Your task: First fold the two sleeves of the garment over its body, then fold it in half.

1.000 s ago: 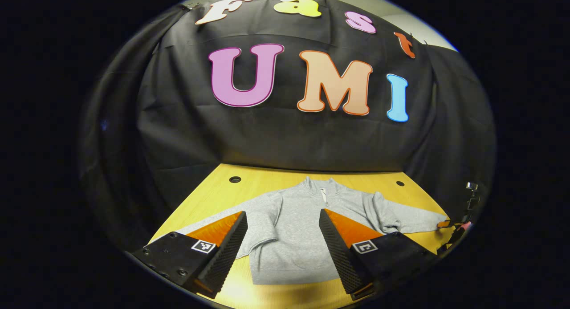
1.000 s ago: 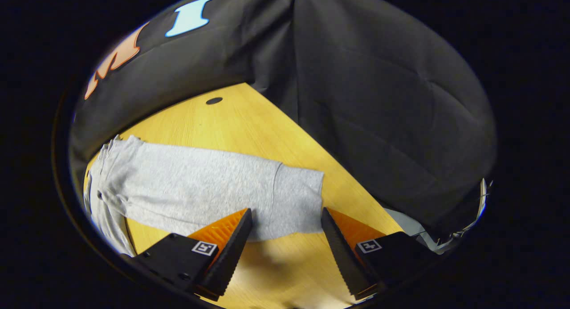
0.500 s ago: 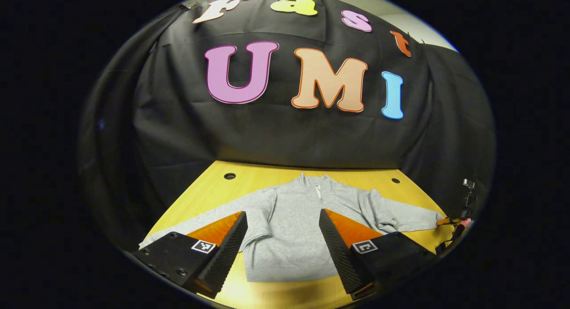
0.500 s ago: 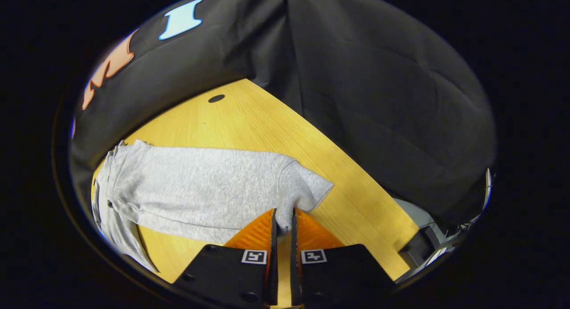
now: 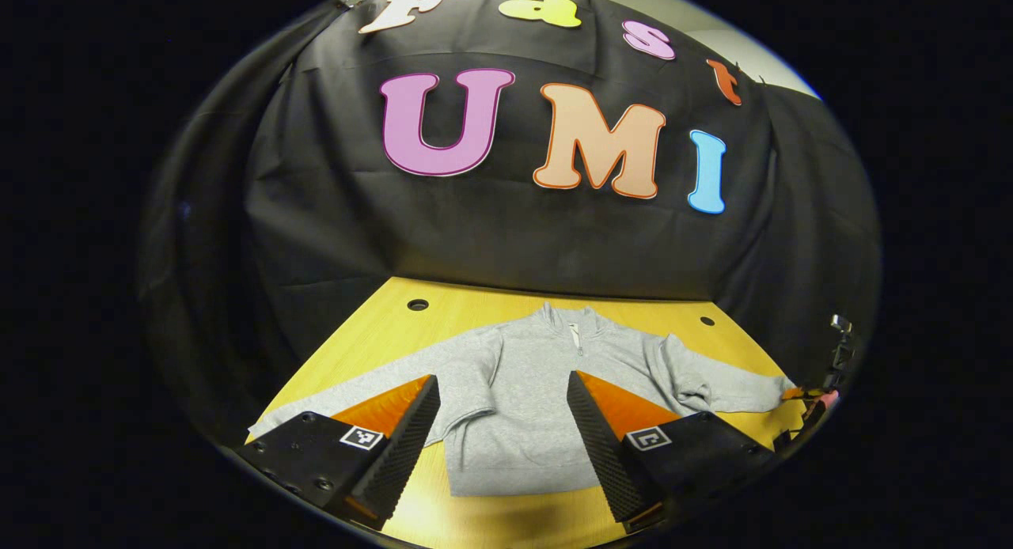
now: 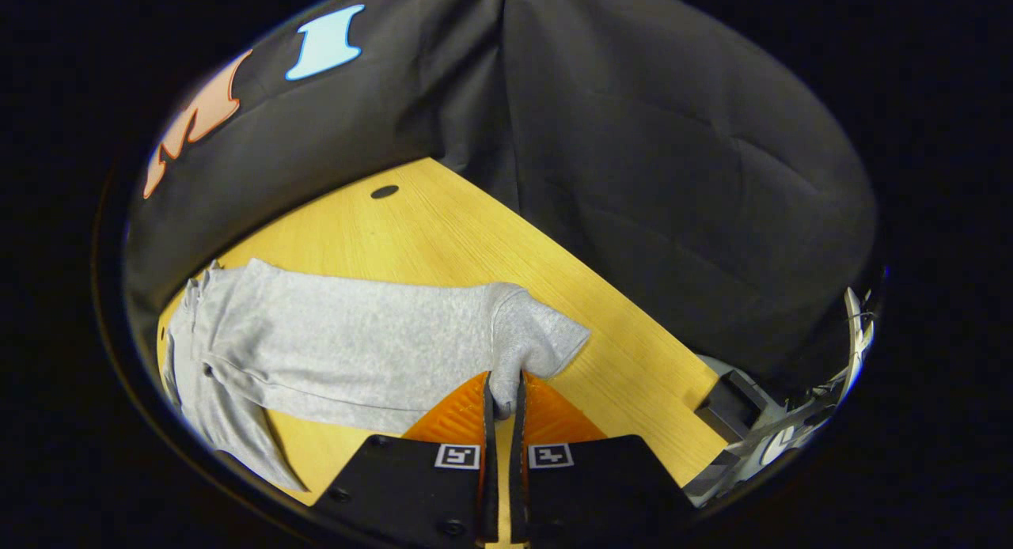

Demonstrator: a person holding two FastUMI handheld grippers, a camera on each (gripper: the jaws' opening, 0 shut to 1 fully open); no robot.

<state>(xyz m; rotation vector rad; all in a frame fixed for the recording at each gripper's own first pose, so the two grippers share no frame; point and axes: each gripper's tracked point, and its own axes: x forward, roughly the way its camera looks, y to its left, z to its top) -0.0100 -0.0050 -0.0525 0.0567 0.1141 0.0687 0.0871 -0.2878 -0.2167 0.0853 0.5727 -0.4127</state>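
A grey zip-neck sweatshirt (image 5: 522, 407) lies flat on the yellow wooden table (image 5: 467, 312), collar toward the back wall, both sleeves spread out. My left gripper (image 5: 502, 418) hovers open over the lower front of its body, fingers apart and holding nothing. In the right gripper view, the sweatshirt's sleeve (image 6: 356, 343) stretches to the left, and my right gripper (image 6: 504, 403) is shut on the cuff (image 6: 526, 343), which is bunched and slightly lifted between the fingers. Far right in the left gripper view, the right gripper (image 5: 807, 395) shows at the sleeve's end.
Black cloth walls enclose the table at the back and sides. Small round holes (image 5: 417, 304) (image 5: 707, 321) sit near the table's back corners. Grey equipment (image 6: 760, 430) stands past the table's right edge in the right gripper view.
My right gripper went from open around the cuff to shut on it, then raised the cuff a little. The left gripper drifted slightly and stayed open.
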